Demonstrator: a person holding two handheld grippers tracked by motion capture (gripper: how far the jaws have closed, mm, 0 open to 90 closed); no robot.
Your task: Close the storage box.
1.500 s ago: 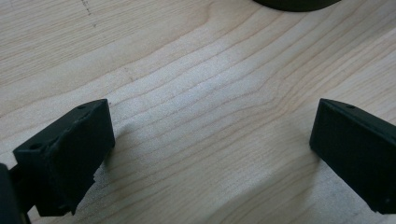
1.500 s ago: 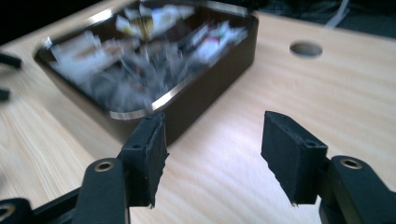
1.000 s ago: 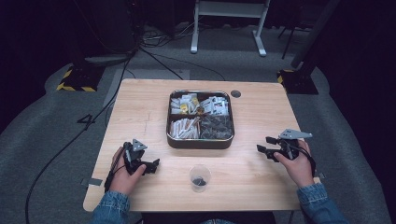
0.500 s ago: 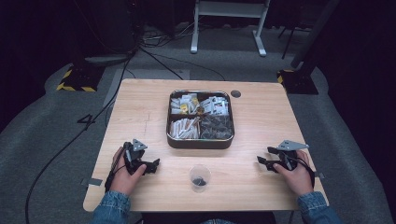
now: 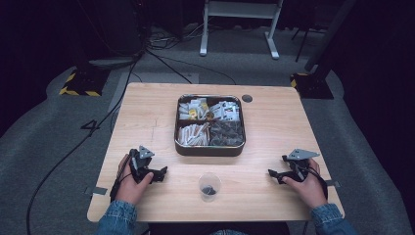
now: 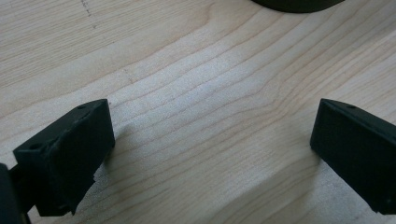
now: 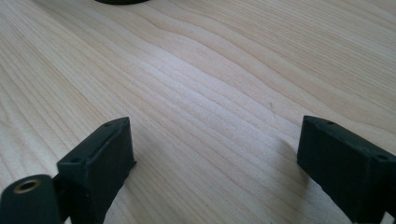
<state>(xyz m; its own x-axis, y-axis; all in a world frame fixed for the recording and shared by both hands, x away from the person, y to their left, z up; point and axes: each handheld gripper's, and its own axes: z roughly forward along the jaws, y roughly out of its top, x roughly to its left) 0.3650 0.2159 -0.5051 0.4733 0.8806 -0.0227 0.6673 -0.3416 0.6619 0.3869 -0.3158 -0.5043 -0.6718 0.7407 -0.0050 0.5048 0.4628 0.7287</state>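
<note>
The right gripper (image 5: 275,174) has sunk to the table (image 5: 274,127), jaws just spread, nothing between; left gripper (image 5: 160,172) also gapes, the cup (image 5: 209,186) between both.

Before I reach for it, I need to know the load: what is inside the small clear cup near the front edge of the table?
The clear cup holds a small dark clump at its bottom; from above it is too small to identify. Nothing covers the cup.

tray (image 5: 210,149) packets: labels too small to read | cup (image 5: 209,185) contents: dark, unidentifiable
</note>
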